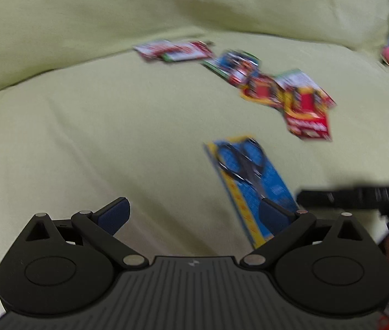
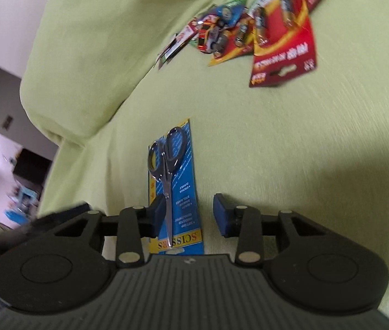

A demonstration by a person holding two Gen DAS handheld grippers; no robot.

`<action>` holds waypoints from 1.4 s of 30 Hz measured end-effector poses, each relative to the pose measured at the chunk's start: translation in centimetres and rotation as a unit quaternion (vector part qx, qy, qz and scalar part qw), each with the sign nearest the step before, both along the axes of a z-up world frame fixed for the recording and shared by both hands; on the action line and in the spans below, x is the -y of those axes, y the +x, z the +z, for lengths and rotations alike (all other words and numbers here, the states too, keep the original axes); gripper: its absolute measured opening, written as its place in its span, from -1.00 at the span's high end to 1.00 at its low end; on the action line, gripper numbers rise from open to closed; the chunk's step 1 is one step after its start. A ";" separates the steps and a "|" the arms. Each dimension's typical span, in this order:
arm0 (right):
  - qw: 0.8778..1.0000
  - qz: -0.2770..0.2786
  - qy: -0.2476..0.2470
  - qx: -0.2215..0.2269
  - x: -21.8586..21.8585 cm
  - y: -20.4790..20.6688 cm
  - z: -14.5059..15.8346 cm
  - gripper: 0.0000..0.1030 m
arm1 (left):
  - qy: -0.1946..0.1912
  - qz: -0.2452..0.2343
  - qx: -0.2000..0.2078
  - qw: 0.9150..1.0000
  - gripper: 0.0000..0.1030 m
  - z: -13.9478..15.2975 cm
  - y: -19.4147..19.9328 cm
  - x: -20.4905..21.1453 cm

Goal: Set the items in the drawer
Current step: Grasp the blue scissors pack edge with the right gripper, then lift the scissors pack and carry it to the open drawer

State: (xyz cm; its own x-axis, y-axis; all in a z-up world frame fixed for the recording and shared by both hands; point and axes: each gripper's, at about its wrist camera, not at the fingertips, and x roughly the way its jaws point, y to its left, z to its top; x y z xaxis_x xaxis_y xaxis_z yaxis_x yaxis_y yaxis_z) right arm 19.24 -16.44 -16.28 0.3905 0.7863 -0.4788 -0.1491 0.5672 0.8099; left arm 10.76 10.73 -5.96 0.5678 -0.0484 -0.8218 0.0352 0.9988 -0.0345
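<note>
1. Soft green sofa cushion, slightly saggy, no drawer in sight.
2. Scissors card lies flat near the front edge; battery packs and a toy car pack sit further back.
3. Right gripper is half-open over the card's lower end; left gripper gapes wide, empty.
4. Card looks thin, light, bendy, so pinching an edge seems best.

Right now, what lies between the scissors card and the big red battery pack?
Nothing: only bare green cushion separates the scissors card from the red battery pack. The right wrist view shows it clearest; the left wrist view agrees.
</note>
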 end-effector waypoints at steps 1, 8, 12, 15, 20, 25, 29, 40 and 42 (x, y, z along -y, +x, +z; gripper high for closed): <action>1.000 0.000 0.005 -0.004 0.0 0.1 -0.1 0.33 | -0.005 -0.012 -0.006 1.000 -0.90 -0.3 -0.1 0.3; 1.000 -0.001 0.019 -0.017 0.0 0.4 -0.4 0.31 | -0.067 -0.061 -0.043 0.995 -0.41 -2.8 -0.3 2.7; 0.999 -0.003 0.027 -0.022 0.3 0.4 -0.6 0.32 | -0.079 -0.067 -0.037 0.994 -0.17 -3.5 -0.6 3.1; 0.999 -0.006 0.035 -0.027 0.5 0.5 -0.9 0.33 | -0.102 -0.065 -0.046 0.992 0.22 -3.8 -0.2 2.9; 0.997 0.001 0.064 -0.046 0.6 0.6 -1.7 0.33 | -0.127 -0.061 -0.045 0.989 0.22 -4.2 -0.1 2.5; 0.994 0.014 0.087 -0.062 -0.2 0.7 -2.3 0.44 | -0.172 -0.036 -0.037 0.984 0.32 -4.6 -0.3 1.2; 0.992 0.024 0.098 -0.070 -1.0 0.7 -2.6 0.76 | -0.202 -0.024 -0.043 0.978 0.56 -4.8 -0.2 -0.4; 0.992 -0.001 0.108 -0.058 -0.2 -0.5 -1.4 0.95 | -0.172 -0.039 -0.034 0.984 0.57 -3.1 -0.8 0.3; 0.992 -0.014 0.109 -0.057 0.8 -1.1 -1.1 0.95 | -0.148 -0.056 -0.034 0.987 0.57 -2.3 -1.0 1.3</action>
State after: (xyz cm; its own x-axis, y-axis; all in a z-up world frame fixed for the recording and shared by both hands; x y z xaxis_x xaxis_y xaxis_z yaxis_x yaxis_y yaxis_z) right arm 18.15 -17.27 -17.33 0.3665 0.8658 -0.3407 -0.0361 0.3791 0.9246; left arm 9.74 9.43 -8.27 0.4889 -0.3523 -0.7981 0.1326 0.9342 -0.3311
